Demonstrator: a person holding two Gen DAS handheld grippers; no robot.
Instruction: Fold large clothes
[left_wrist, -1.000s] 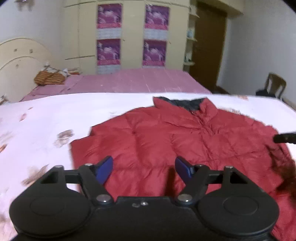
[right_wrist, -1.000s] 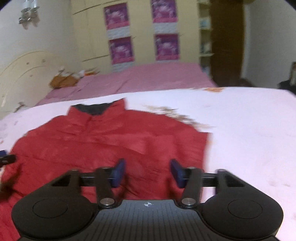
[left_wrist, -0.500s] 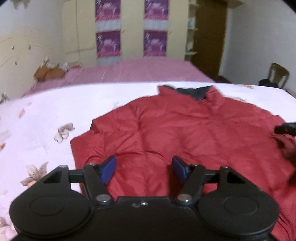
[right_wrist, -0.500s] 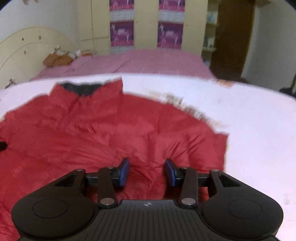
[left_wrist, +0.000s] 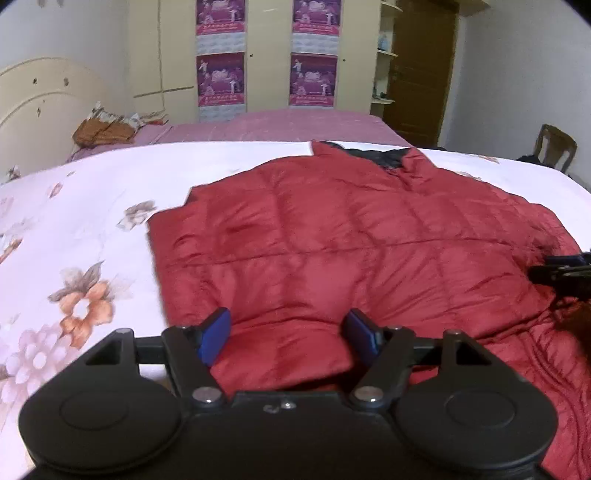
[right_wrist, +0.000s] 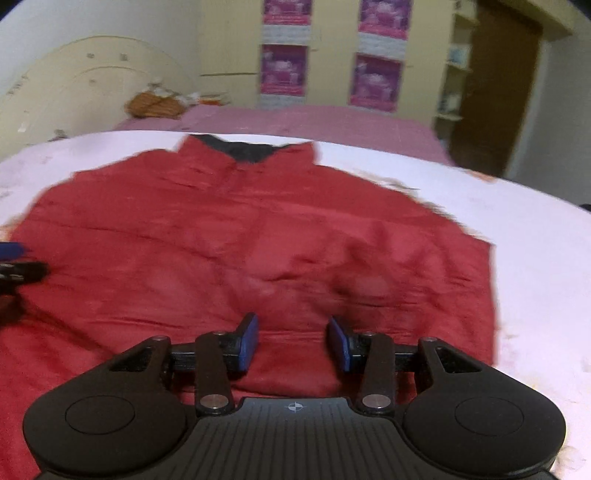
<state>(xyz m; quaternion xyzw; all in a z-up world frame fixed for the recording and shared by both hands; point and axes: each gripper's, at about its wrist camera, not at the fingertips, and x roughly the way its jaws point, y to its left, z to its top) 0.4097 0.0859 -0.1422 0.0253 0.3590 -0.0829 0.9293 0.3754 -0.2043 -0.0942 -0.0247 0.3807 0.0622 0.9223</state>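
Observation:
A red quilted jacket (left_wrist: 332, 236) with a dark collar lies spread flat on the white floral bedspread (left_wrist: 74, 229); it also fills the right wrist view (right_wrist: 240, 240). My left gripper (left_wrist: 290, 338) is open and empty, low over the jacket's near left part, with a fold of red fabric between its blue pads. My right gripper (right_wrist: 293, 339) is open and empty, low over the jacket's near right part. The right gripper's tip shows at the right edge of the left wrist view (left_wrist: 561, 271). The left gripper's tip shows at the left edge of the right wrist view (right_wrist: 18, 266).
A second bed with a pink cover (left_wrist: 288, 123) stands behind, with an orange bundle (left_wrist: 101, 133) near its cream headboard. A wardrobe with purple posters (left_wrist: 266, 55), a brown door (left_wrist: 421, 66) and a chair (left_wrist: 554, 147) line the far side.
Both grippers have dropped lower and closer to the jacket's near edge. The right gripper has swung left, so the jacket sits more centred in its view. Both stay open.

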